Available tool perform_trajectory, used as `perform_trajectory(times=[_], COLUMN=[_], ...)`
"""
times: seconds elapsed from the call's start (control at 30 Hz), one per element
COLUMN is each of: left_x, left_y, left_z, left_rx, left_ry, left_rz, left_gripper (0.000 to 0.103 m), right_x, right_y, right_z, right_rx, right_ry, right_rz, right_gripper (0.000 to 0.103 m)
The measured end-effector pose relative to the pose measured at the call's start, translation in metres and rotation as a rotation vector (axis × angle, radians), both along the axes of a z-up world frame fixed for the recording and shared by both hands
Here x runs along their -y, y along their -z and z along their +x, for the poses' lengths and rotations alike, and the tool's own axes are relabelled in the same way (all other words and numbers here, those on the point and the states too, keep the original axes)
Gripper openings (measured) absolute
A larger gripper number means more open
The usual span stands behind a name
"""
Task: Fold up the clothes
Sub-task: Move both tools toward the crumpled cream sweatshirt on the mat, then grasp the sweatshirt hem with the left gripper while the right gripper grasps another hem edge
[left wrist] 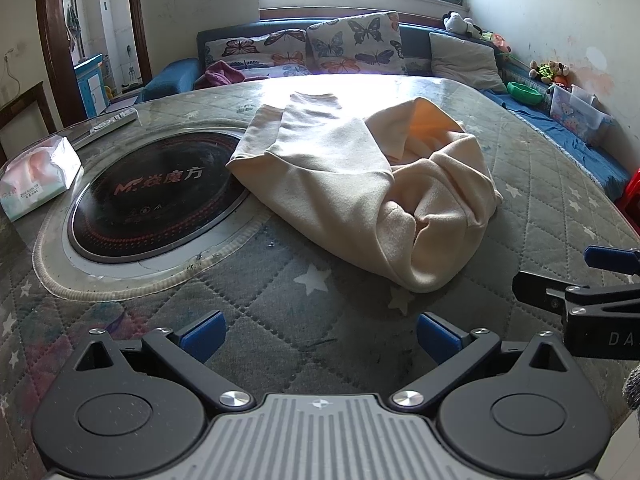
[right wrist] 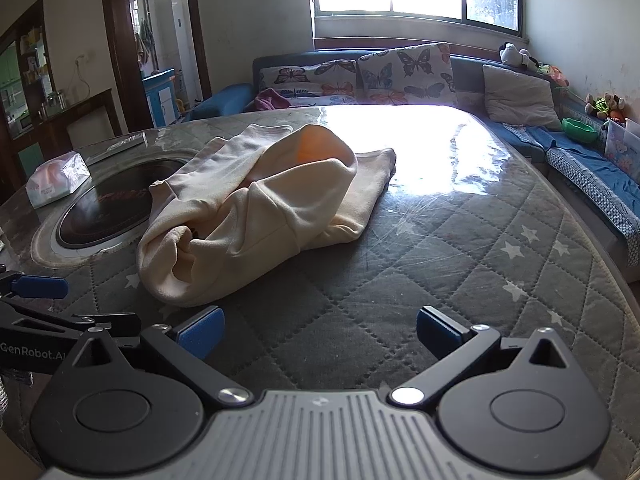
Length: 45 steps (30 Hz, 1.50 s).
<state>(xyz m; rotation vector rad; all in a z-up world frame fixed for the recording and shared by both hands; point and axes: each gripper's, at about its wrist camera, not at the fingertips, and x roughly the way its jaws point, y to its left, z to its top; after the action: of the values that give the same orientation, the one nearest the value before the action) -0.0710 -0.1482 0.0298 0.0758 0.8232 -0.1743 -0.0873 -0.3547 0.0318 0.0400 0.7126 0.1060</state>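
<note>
Both grippers, left (left wrist: 318,334) and right (right wrist: 318,332), jaws released, empty. Cream garment (left wrist: 360,184) crumpled mid-counter (right wrist: 460,264), overlapping hob (left wrist: 156,204). "GenRobot.AI" printed on left gripper.

The garment (left wrist: 360,184) in the middle of the table is cream, with an orange glow in its far fold where light comes through. The table cover (left wrist: 304,308) is grey-green, quilted in diamonds and scattered with white stars. The round cooktop (left wrist: 156,196) on the left is black with red lettering and a red dotted ring. The tissue pack (left wrist: 36,176) at far left is white and pink. Both grippers have black frames and blue finger pads (left wrist: 202,334). The far cushions (left wrist: 356,44) show butterflies in orange, blue and black on white, and the sofa (left wrist: 172,78) is blue.
</note>
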Motion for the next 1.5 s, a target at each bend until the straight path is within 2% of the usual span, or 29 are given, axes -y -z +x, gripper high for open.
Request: perform_trajectory(times=[0.93,1.2,1.5], left_x=[0.004,0.006,0.007], left_y=[-0.006,-0.012,-0.027], left_z=[0.022,0.033,0.054], left_rx=[0.007,0.022,0.068], left_ry=[0.022,0.032,0.038], left_rz=[0.017,0.026,0.034], left_gripper=[0.103,0.103,0.103], right_x=[-0.004,-0.002,-0.001], right_y=[-0.001,-0.007,-0.024], right_z=[0.02,0.032,0.057], right_rx=[-0.011,-0.002,0.035], right_ry=[-0.025,-0.036,-0.078], right_rz=[-0.004,0.009,-0.021], right_gripper=[0.103,0.103,0.103])
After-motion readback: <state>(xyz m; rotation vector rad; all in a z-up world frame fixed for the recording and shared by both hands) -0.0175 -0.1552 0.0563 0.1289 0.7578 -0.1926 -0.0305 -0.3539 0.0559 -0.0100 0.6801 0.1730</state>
